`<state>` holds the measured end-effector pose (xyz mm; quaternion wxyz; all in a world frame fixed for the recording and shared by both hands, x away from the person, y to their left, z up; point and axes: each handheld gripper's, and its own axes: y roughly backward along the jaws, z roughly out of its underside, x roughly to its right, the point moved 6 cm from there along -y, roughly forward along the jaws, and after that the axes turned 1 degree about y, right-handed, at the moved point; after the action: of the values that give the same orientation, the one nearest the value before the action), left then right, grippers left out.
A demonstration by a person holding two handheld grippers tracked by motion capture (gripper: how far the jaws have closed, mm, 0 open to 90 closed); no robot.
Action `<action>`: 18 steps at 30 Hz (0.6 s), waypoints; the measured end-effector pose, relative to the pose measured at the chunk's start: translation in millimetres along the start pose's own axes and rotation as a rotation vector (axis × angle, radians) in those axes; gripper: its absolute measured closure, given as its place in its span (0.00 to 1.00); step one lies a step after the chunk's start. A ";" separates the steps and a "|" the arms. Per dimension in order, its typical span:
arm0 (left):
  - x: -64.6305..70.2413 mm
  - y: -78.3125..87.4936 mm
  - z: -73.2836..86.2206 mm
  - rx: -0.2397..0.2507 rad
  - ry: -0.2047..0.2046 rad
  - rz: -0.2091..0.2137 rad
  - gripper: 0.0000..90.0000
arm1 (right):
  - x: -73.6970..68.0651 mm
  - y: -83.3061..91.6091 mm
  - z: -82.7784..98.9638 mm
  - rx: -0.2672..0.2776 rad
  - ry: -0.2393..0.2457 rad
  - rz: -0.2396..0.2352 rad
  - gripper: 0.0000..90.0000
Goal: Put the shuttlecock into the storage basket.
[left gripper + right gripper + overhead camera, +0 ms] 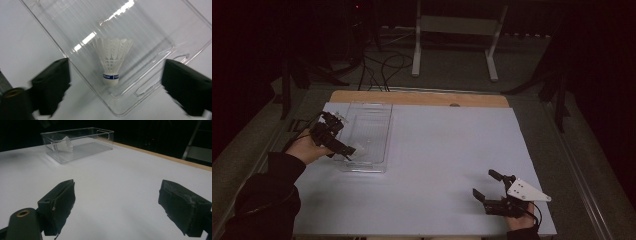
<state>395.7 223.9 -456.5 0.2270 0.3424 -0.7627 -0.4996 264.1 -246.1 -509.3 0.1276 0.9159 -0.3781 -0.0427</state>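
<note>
High view: the left gripper (pixel 346 150) hangs over the near end of a clear plastic bin (pixel 379 135) at the left of the white table (pixel 447 150), while the right gripper (pixel 486 186) rests low at the near right corner, well apart from the bin. Left gripper view: a white shuttlecock (pixel 111 60) sits inside the bin, close to one corner, directly ahead of and below the jaws and centred between them. Jaws are spread wide, one on either side of the shuttlecock, with clear air to each pad; nothing is pinched. The shuttlecock's long axis runs away from the camera, cork base with its blue band nearest the jaws and the feather skirt fanning away toward the bin's middle. Whether it stands on the cork or leans on the bin floor cannot be told. Right gripper view: the right jaws also stand apart with nothing between them, bare table beneath, and the bin (pixel 80 141) with the shuttlecock (pixel 63 146) far off across the table. Judgement: the shuttlecock appears deposited, and the left hand is far the nearer; its clean way out is straight up, since the bin's wall lies close beside the jaws.
</note>
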 end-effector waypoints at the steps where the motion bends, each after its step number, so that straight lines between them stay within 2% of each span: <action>1: 0.0 0.0 0.0 0.000 0.000 0.000 0.06 | 0.0 0.0 0.0 0.000 0.000 0.000 0.15; 5: -0.7 1.2 -1.0 0.030 0.011 -0.011 0.03 | 0.0 -0.1 0.1 0.001 -0.002 -0.001 0.15; 12: -1.1 4.1 -2.9 0.082 -0.002 -0.039 0.00 | -0.1 -0.2 0.0 0.001 -0.005 -0.002 0.15; 15: 0.1 4.9 -3.1 0.082 -0.016 -0.048 0.00 | -0.3 -0.5 0.3 -0.001 -0.003 -0.002 0.15; 18: 4.3 3.3 -3.0 0.062 -0.051 -0.043 0.00 | -0.6 -0.9 0.2 -0.002 -0.004 -0.003 0.15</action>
<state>393.9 219.8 -452.3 0.1857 0.3528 -0.7759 -0.4889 264.3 -245.2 -509.7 0.1275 0.9163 -0.3771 -0.0450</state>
